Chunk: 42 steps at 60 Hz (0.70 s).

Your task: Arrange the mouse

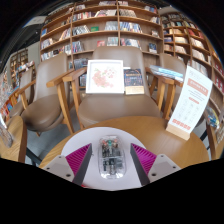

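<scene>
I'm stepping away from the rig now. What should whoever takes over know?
Gripper: fingers closed on the translucent grey computer mouse, pink pads pressing both sides, held above the round wooden table.
Ahead on the table: a white book with red print and a white standing sign.
Done: mouse picked up.
Left: set it down in place on the table and release.
</scene>
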### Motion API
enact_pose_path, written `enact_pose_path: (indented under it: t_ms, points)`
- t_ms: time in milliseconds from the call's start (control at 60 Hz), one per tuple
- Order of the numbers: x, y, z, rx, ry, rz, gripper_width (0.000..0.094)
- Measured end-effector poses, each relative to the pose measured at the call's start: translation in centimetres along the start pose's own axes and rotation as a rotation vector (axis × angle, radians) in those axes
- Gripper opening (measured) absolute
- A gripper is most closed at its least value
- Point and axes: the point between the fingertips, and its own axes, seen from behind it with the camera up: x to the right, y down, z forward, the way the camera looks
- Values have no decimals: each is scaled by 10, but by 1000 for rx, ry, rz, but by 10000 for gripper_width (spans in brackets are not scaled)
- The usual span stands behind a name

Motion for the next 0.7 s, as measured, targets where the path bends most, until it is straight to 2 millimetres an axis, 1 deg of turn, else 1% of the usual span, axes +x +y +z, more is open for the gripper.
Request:
enact_pose_path:
  t_ms: [33, 83, 117, 167, 217, 267, 333, 383, 400, 500, 567, 600, 650, 700]
  points:
    - [2, -3, -7, 11, 3, -1, 847]
    - [6, -6, -22, 24, 11, -7, 853]
    - [7, -6, -35, 25, 11, -8, 853]
    - [7, -4, -61, 30, -1, 1, 852]
    - [9, 3, -95, 40, -7, 17, 852]
    - [12, 14, -131, 48, -5, 25, 854]
    - [18, 35, -180, 70, 7, -3, 857]
    - [25, 53, -215, 90, 31, -20, 861]
    - [28, 56, -225, 95, 36, -21, 860]
    - [31, 106, -280, 110, 47, -34, 855]
    - [32, 134, -310, 113, 44, -31, 855]
    - [29, 144, -323, 113, 43, -42, 854]
    - [30, 160, -337, 119, 53, -60, 852]
    - [30, 171, -348, 122, 61, -97, 851]
